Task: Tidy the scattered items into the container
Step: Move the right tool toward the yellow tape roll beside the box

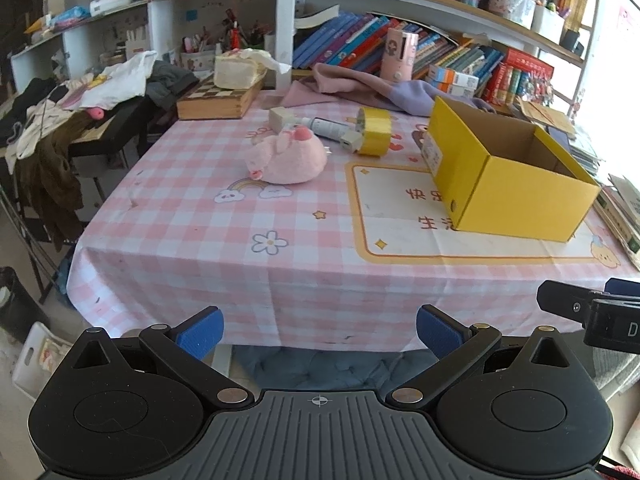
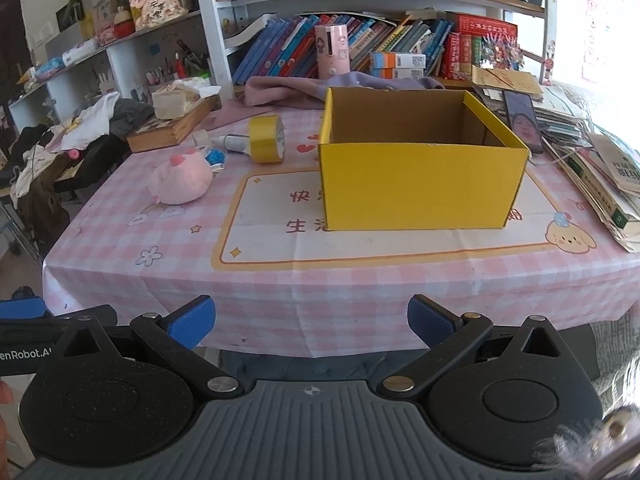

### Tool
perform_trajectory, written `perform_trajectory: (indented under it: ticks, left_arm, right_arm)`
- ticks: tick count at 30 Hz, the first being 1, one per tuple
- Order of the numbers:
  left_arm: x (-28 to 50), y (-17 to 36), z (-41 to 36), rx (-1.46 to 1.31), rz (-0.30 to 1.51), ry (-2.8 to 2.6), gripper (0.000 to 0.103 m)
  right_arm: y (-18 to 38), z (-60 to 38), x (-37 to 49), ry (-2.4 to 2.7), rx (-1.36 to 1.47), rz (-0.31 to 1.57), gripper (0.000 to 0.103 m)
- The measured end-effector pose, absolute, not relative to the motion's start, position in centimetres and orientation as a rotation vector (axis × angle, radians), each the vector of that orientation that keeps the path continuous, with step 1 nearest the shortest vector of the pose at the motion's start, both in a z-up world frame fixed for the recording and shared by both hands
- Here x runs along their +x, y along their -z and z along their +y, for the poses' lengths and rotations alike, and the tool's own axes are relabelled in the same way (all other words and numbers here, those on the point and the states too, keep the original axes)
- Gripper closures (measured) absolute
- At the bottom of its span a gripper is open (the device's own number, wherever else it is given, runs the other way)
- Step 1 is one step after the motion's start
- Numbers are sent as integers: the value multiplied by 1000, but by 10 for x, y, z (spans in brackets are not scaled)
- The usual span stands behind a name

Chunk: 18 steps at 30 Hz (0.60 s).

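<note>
Cardboard box: yellow box (image 2: 420, 184) stands open-topped on the checked tablecloth (image 2: 280, 280); its walls are thin and stiff, plain brown inside, and from the right wrist view it looks empty. I take it as your landmark.
Pink plush: soft toy (image 1: 286, 156) lies left of the box, well apart from it, on the cloth. It should be light and squashy. You can pinch the round body in the middle; it will give, so close well in.
Tape roll: yellow roll (image 1: 374, 130) stands on its edge, behind the box's left corner and near it. Hard ring, smooth glossy side, maybe slippery. Take it across the flat faces, or one finger through the hole.
Tube: white tube (image 1: 326, 126) with printed label lies behind the tape roll, partly hidden. Round and smooth, it may roll; grip across the middle.
Small blocks: one cream block (image 1: 280, 118) lies left of the tube, one small white piece (image 1: 350, 142) touches the tape roll. They look rigid and light; what they are I cannot tell.
Blue thing: small blue item (image 2: 216, 156) shows beside the plush, too small to name.
Left gripper (image 1: 318, 330): wide open, holds nothing, hangs before the table's front edge, far from the box.
Right gripper (image 2: 310, 320): also wide open and empty, facing the box's front wall.
Progress: in my judgement nothing is in the box yet.
</note>
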<state>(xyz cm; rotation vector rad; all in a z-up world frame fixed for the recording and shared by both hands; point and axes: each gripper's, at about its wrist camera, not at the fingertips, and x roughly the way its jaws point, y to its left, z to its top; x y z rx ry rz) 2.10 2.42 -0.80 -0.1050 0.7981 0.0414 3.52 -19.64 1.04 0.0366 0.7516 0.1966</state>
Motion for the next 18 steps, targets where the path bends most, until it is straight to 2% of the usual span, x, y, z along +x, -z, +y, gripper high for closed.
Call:
perform_trajectory:
  ticks: [18]
  left_arm:
    - [35, 11, 55, -142, 810, -110, 0]
  right_arm:
    - [-11, -153, 67, -299, -31, 758, 0]
